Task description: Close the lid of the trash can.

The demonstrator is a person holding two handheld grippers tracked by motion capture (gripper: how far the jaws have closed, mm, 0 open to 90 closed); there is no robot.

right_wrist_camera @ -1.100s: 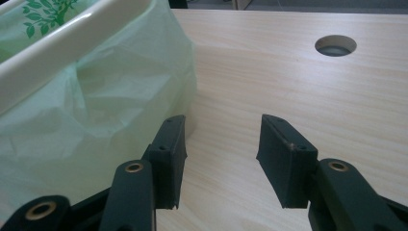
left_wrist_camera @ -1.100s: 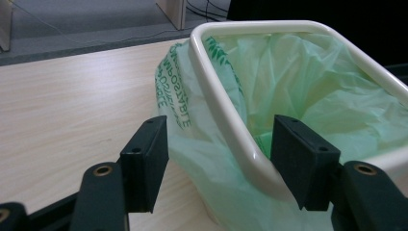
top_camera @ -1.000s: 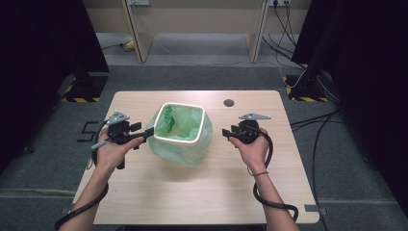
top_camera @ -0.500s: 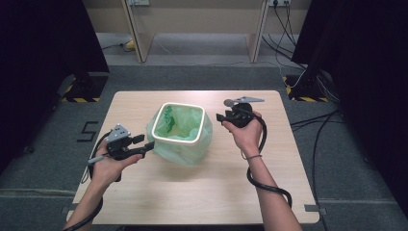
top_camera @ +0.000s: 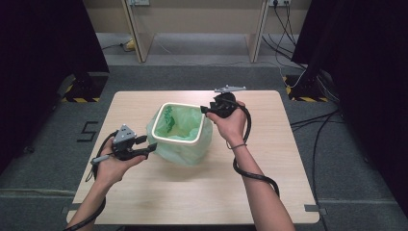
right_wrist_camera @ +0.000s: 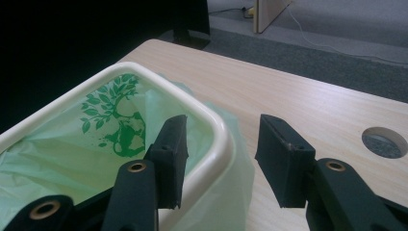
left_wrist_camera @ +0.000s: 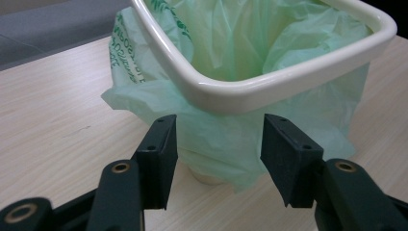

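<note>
Your right gripper [right_wrist_camera: 219, 159] is open astride the bin [top_camera: 177, 126] rim mid-table; left gripper [left_wrist_camera: 219, 154] has just been closing, still empty, before the bag [left_wrist_camera: 231, 139] (loose below the rim). Pinch film only.

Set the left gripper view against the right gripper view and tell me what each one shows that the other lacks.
Left gripper view: the green bag's skirt hanging outside the bin down to the table, with green lettering along its edge.

Right gripper view: a green tree print inside the bag, a round hole in the table, and grey floor beyond.

Both: the cream bin rim, the bag lining it, the wooden tabletop, and two open black jaws with nothing between them.
</note>
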